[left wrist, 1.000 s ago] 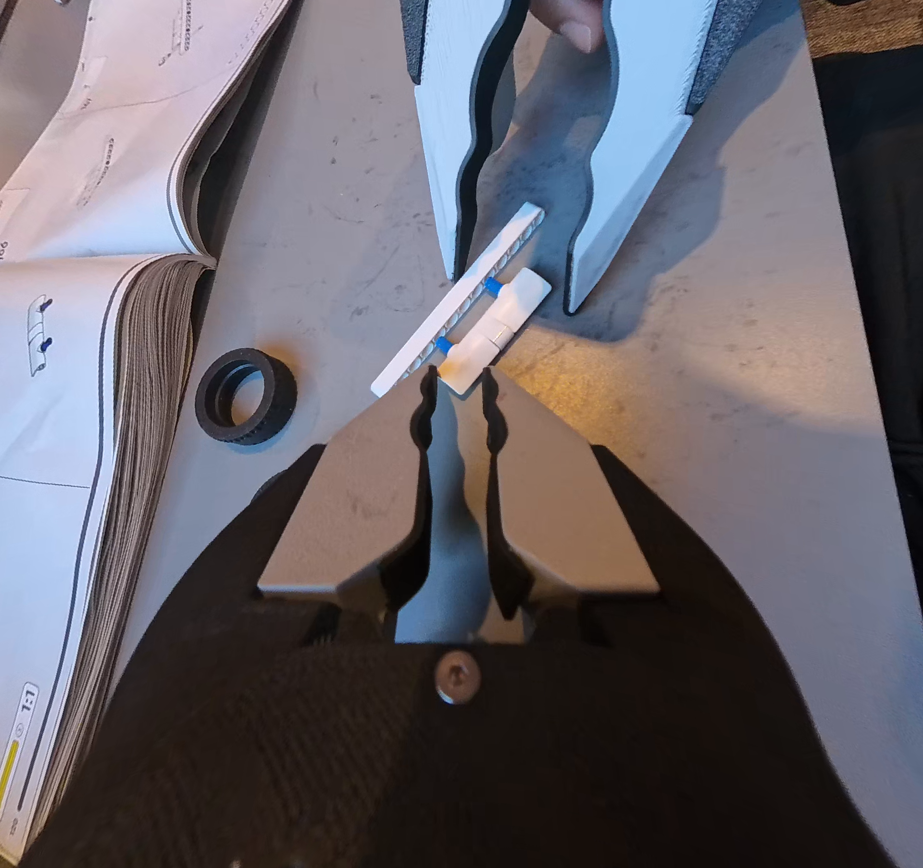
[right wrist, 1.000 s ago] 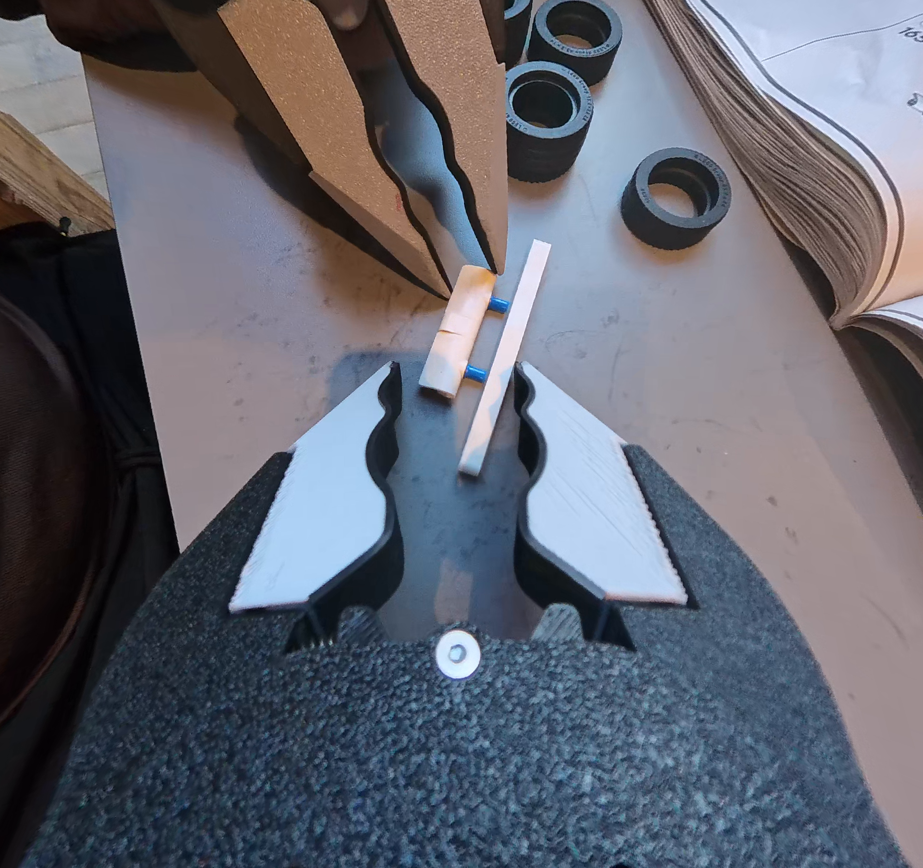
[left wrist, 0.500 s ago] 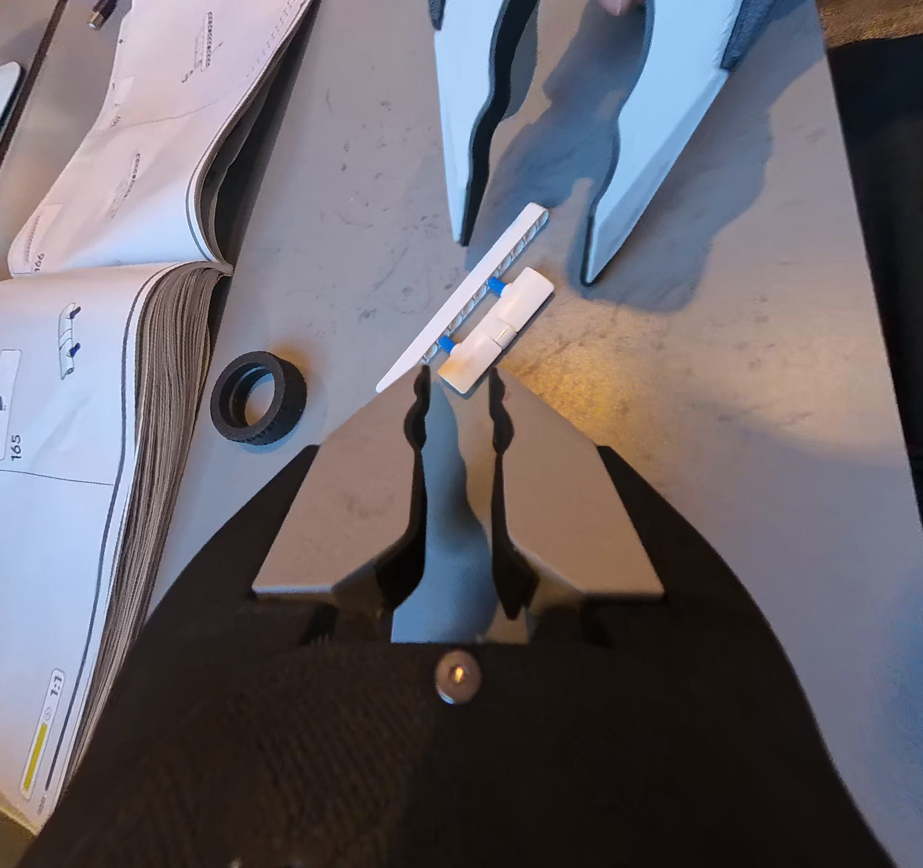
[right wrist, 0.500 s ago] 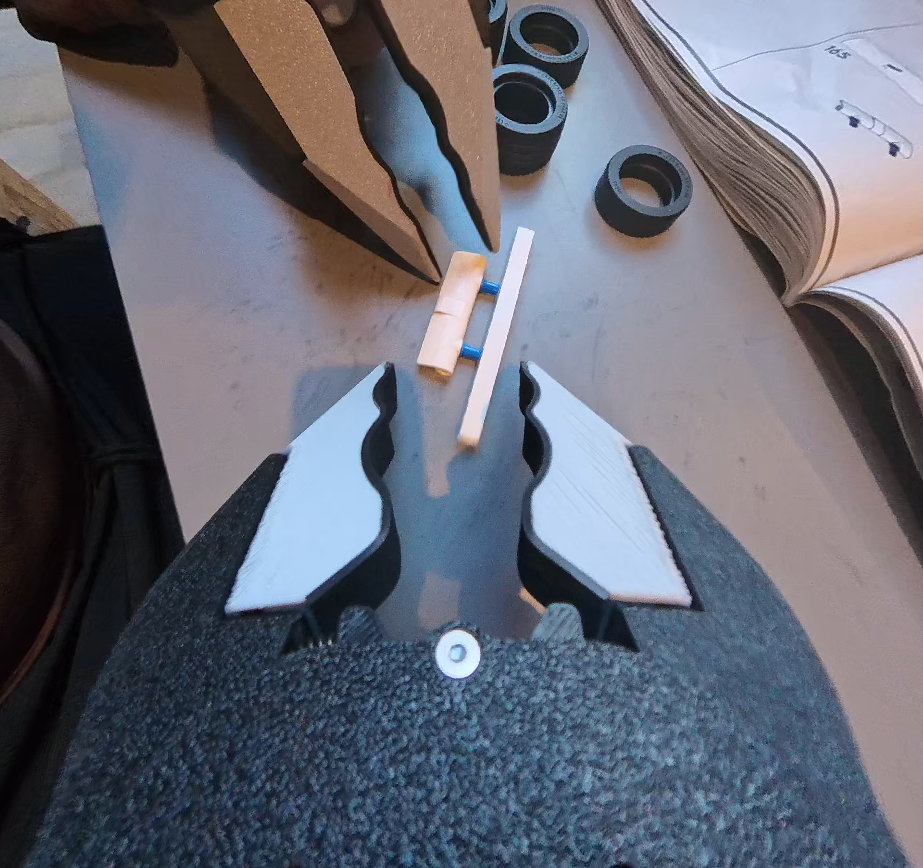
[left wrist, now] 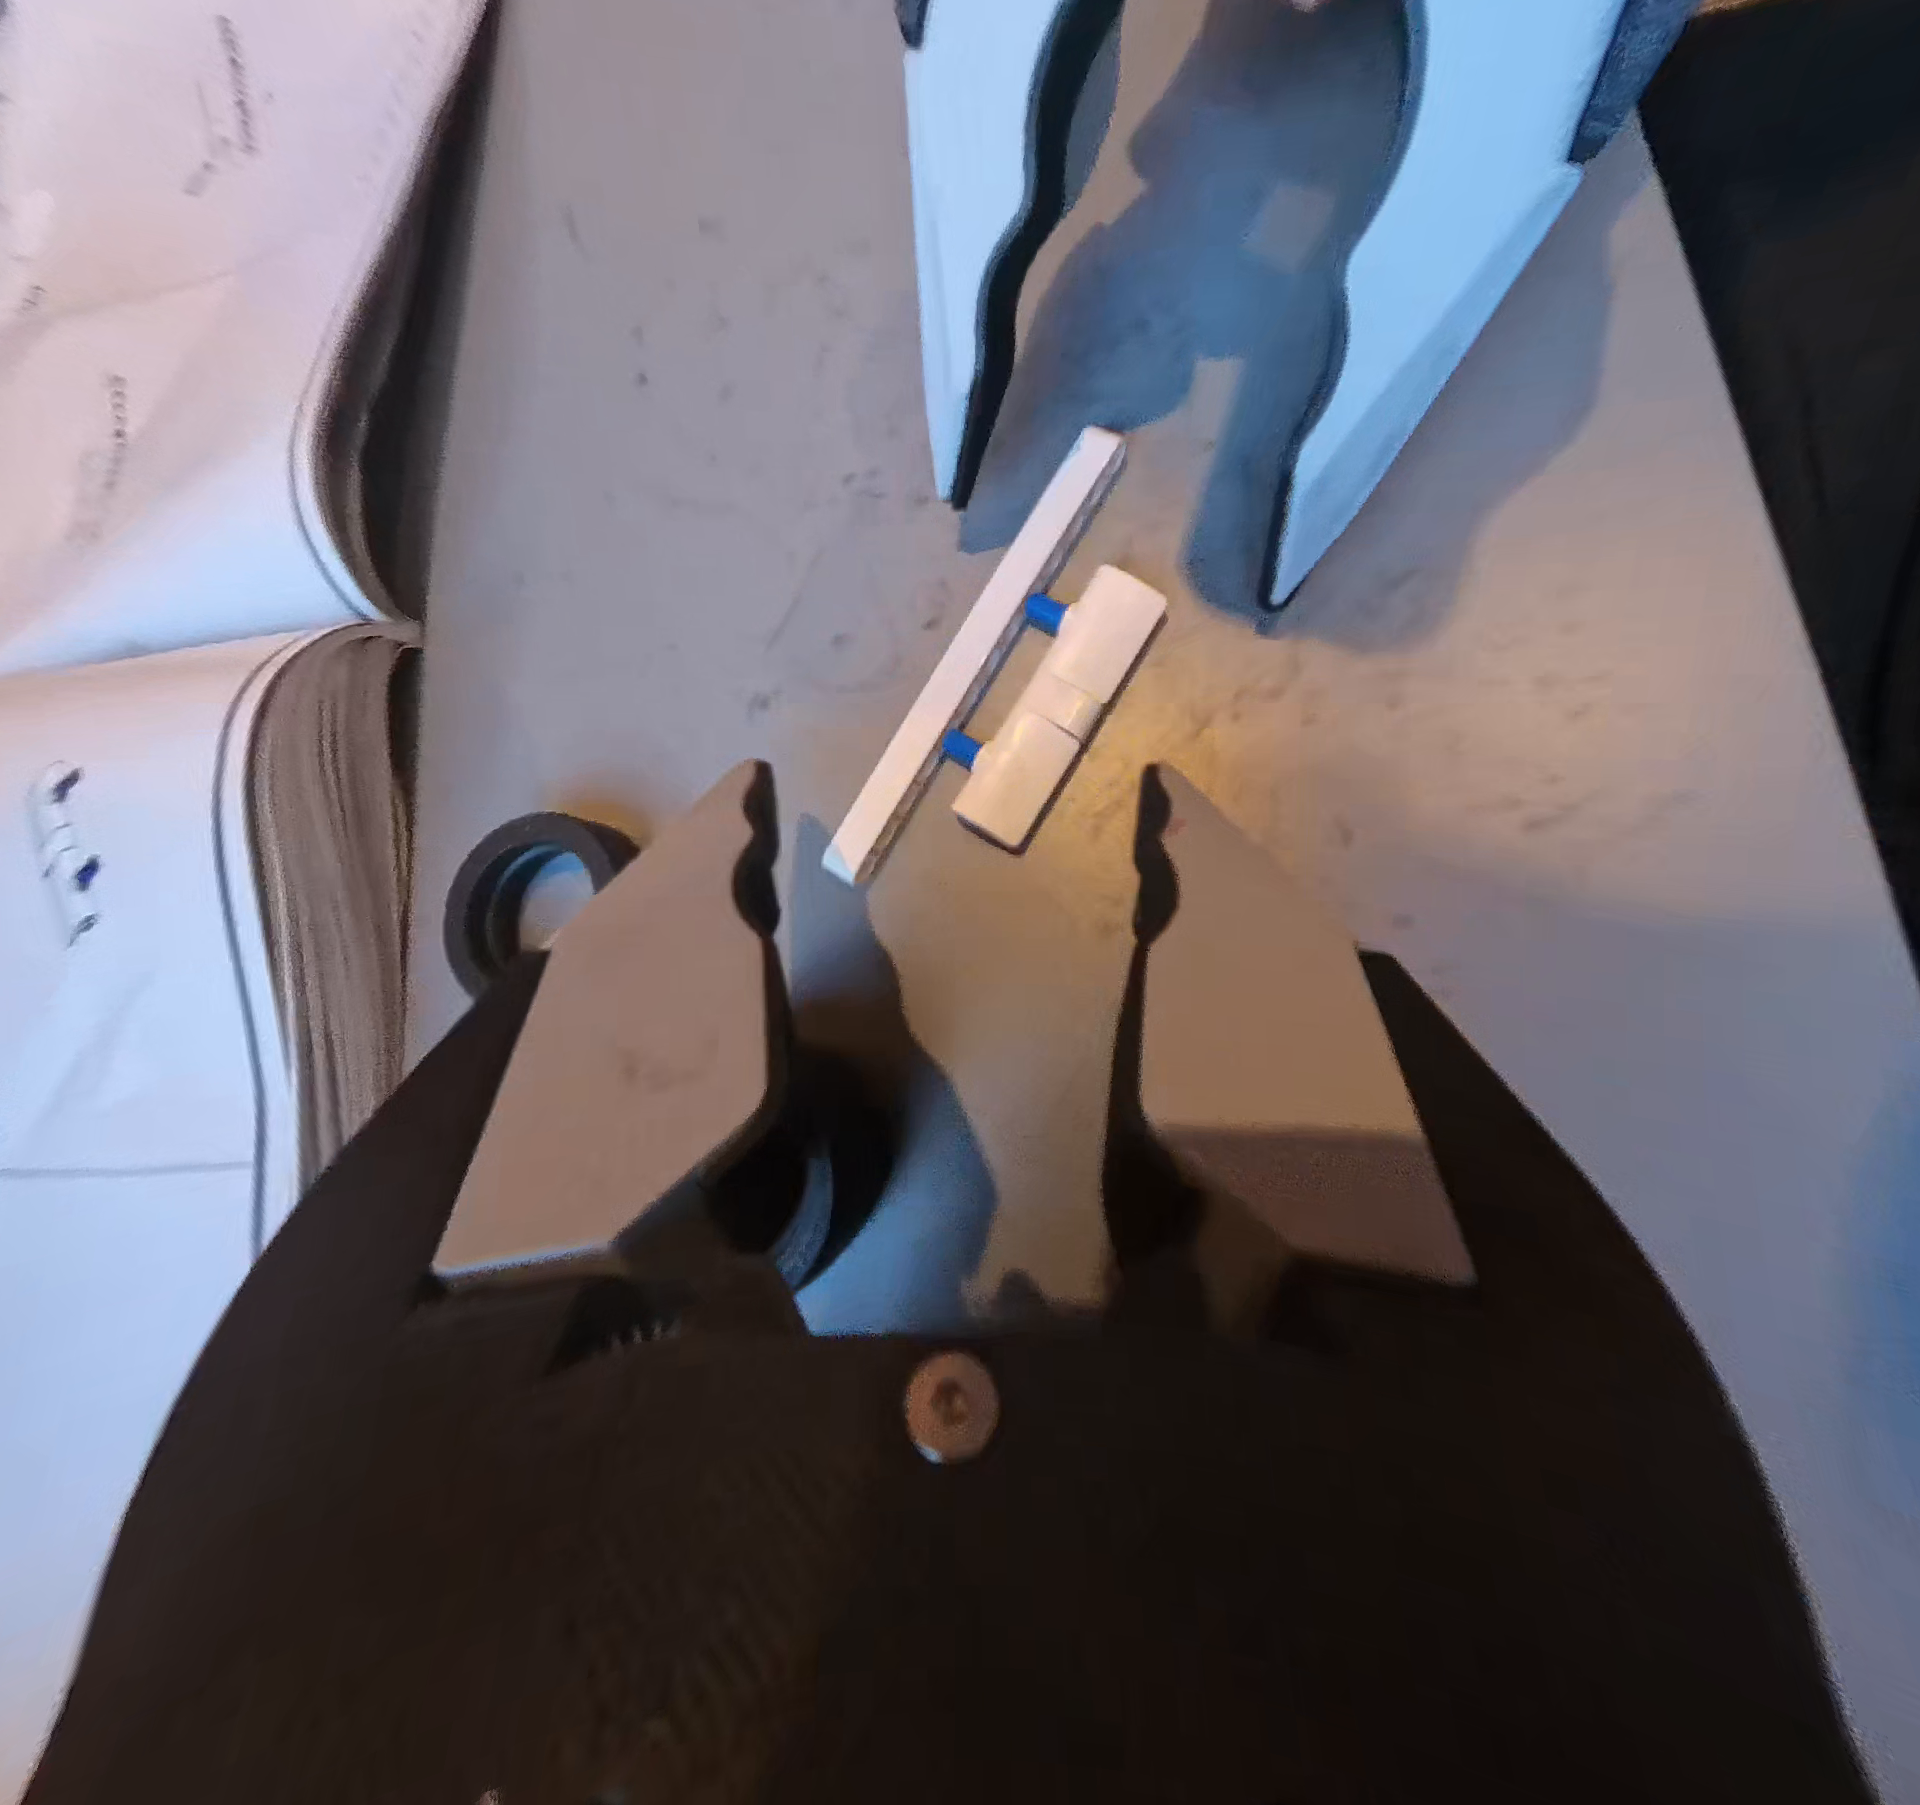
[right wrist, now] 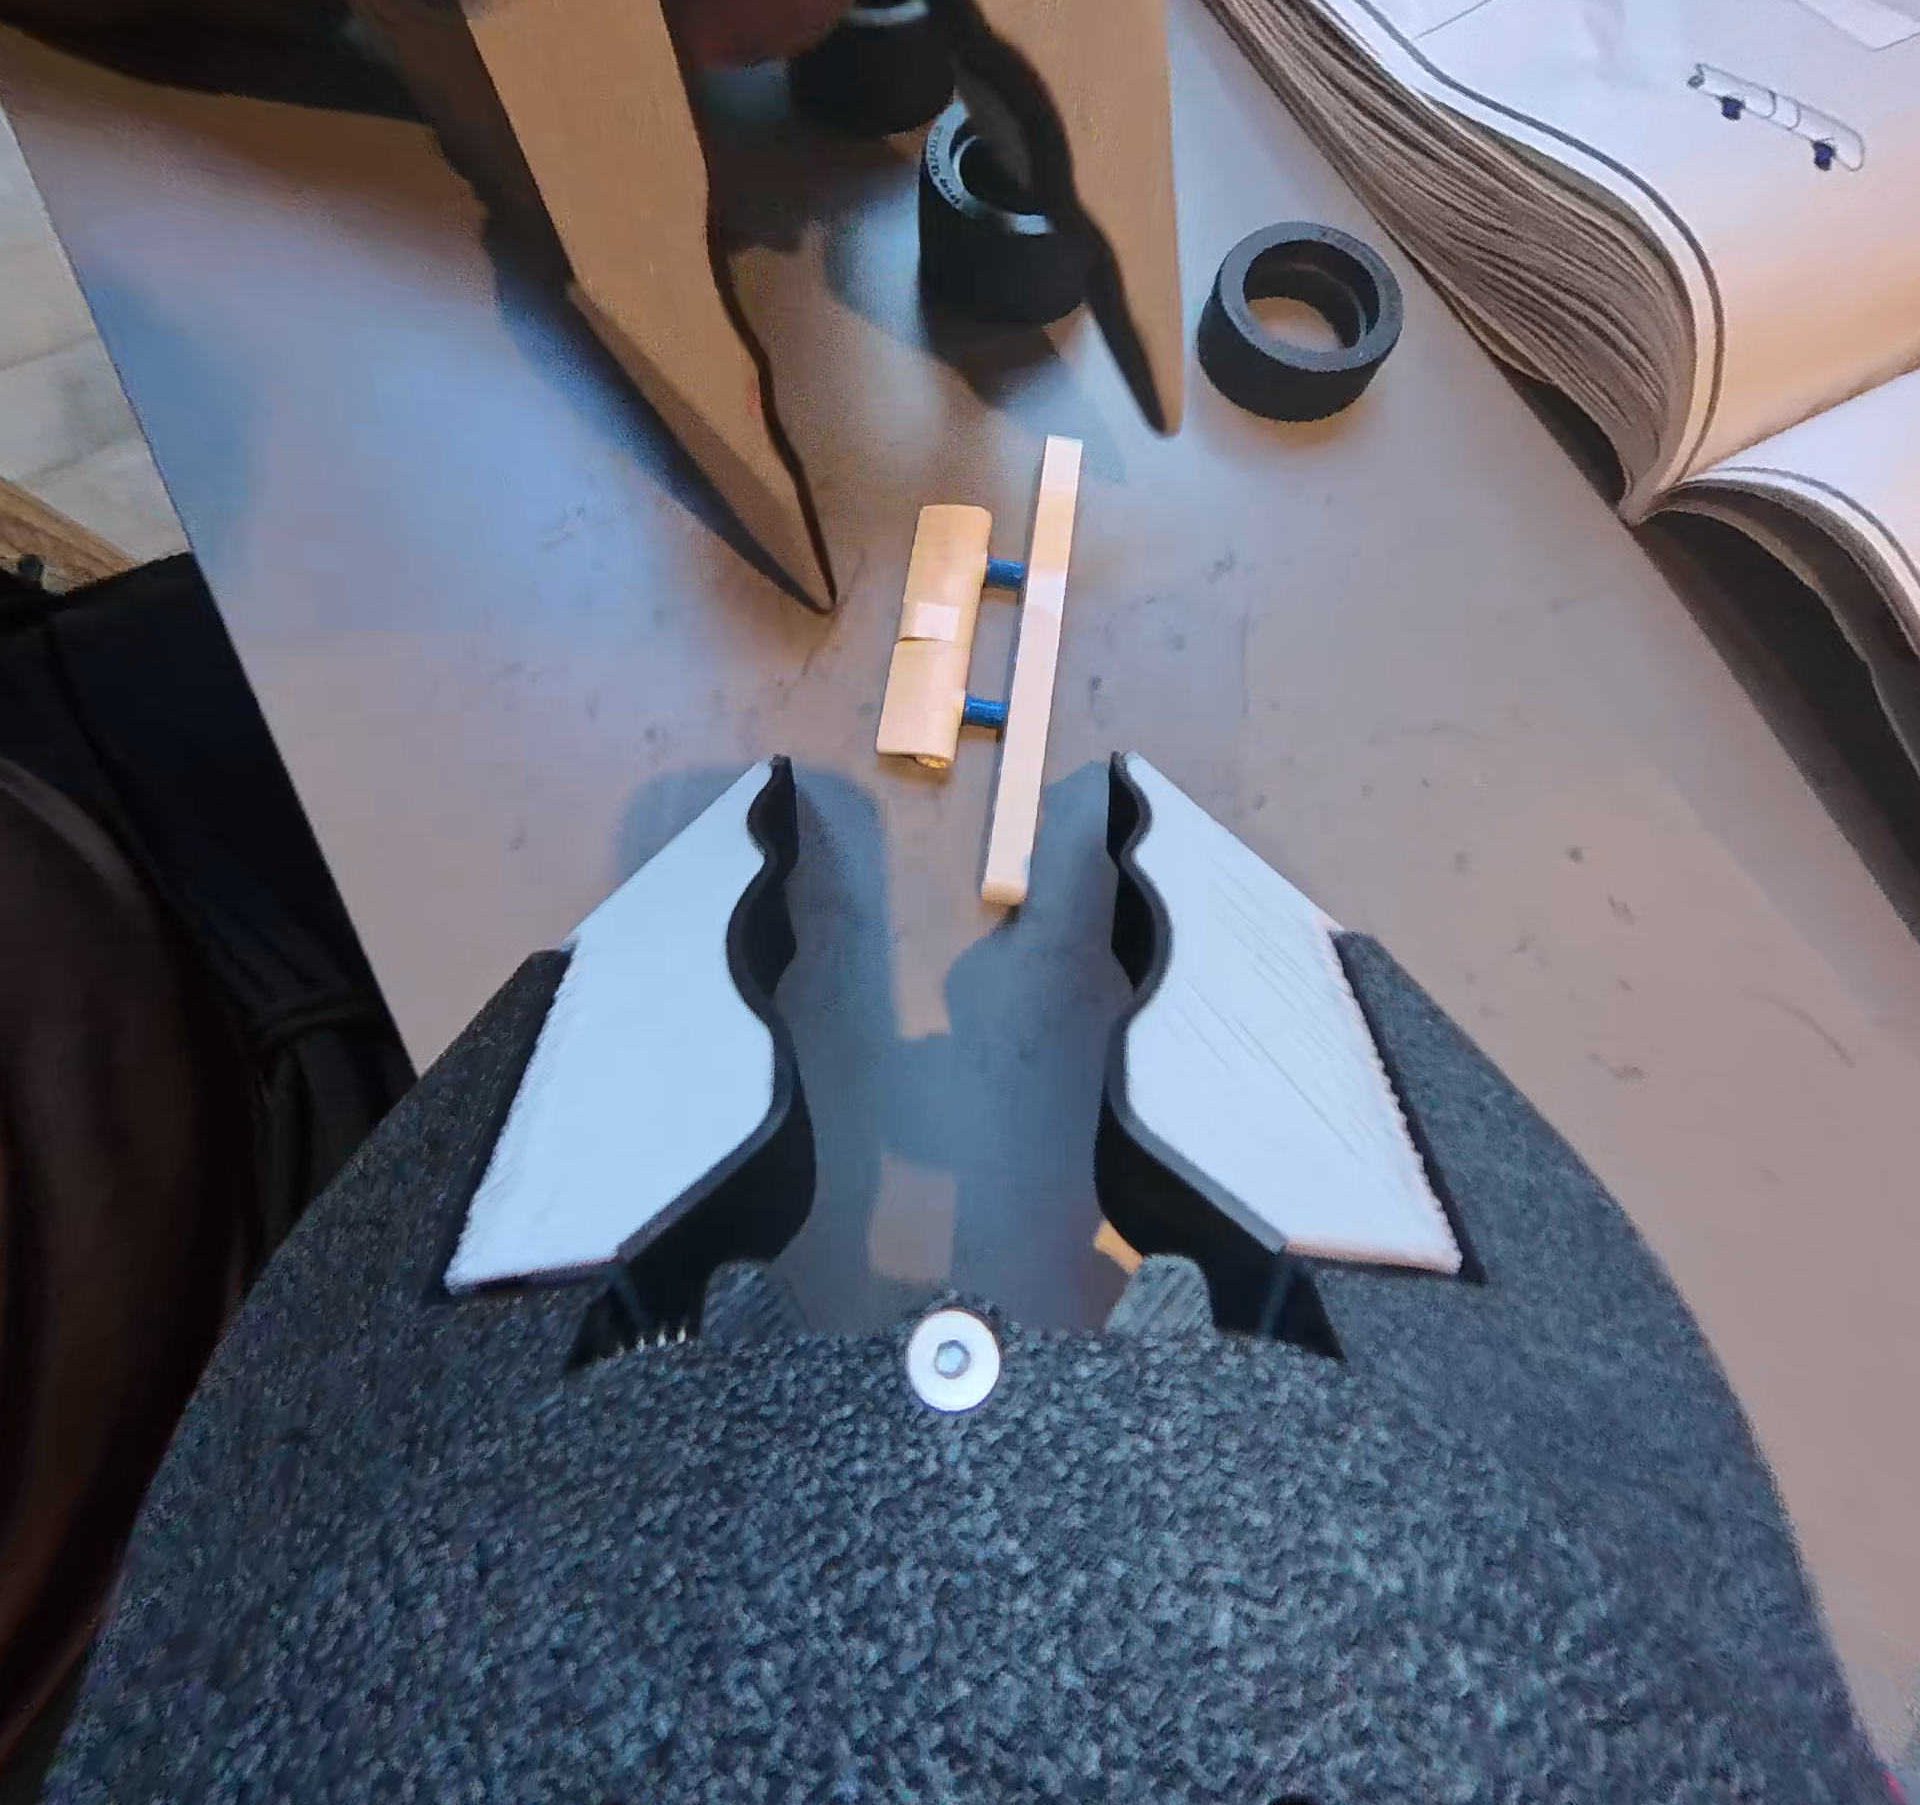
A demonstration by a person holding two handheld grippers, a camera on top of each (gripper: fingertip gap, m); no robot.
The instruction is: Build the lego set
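In the left wrist view the left gripper is spread and empty just before the white lego piece with two blue pins on the grey table, and in the right wrist view the right gripper is also spread and empty, the piece lying between both near three black tyres and an open booklet at the table's right edge.

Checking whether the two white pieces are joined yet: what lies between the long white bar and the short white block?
Two blue pegs bridge the long white bar and the short white block, clearest in the right wrist view.
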